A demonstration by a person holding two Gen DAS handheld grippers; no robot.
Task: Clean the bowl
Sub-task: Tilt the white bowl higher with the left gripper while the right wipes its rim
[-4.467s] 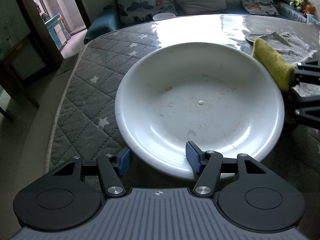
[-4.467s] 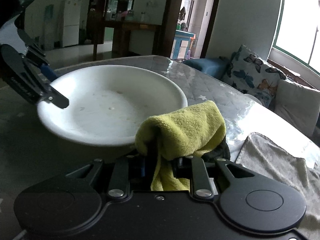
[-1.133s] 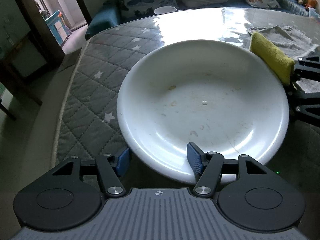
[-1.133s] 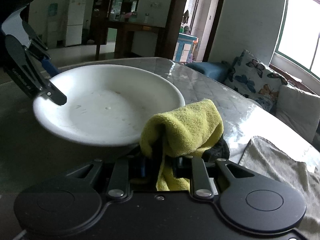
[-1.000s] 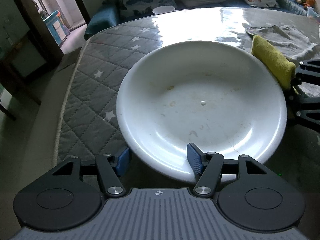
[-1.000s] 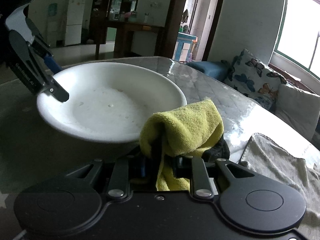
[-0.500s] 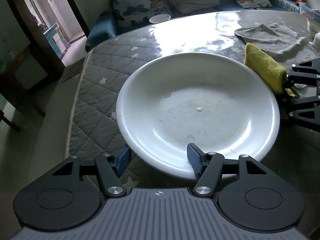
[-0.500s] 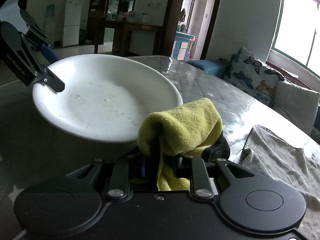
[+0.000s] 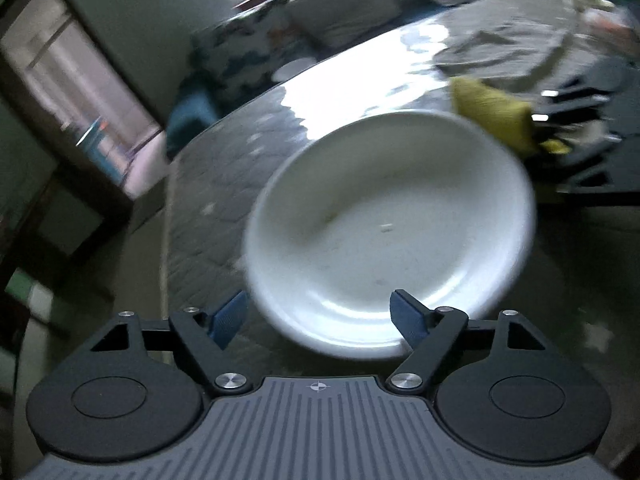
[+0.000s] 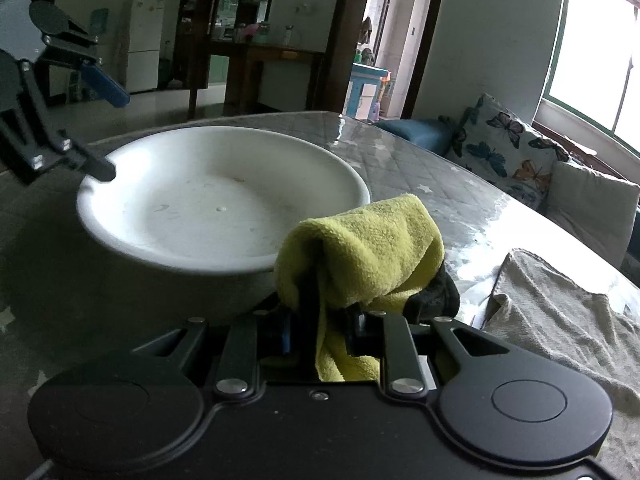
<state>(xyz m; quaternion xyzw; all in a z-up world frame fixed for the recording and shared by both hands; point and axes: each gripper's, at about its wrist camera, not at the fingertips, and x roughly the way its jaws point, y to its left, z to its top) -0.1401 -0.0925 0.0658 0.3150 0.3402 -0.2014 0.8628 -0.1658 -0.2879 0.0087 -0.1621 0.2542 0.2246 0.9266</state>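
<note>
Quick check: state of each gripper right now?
Left gripper: open, astride the bowl rim.
Right gripper: shut on the yellow cloth.

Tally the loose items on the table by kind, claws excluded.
White bowl: 1
Yellow cloth, clamped in the right claw: 1
Grey towel: 1
Total: 3

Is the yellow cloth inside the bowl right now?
No, the yellow cloth sits clamped in the right gripper, outside the white bowl's near rim.
</note>
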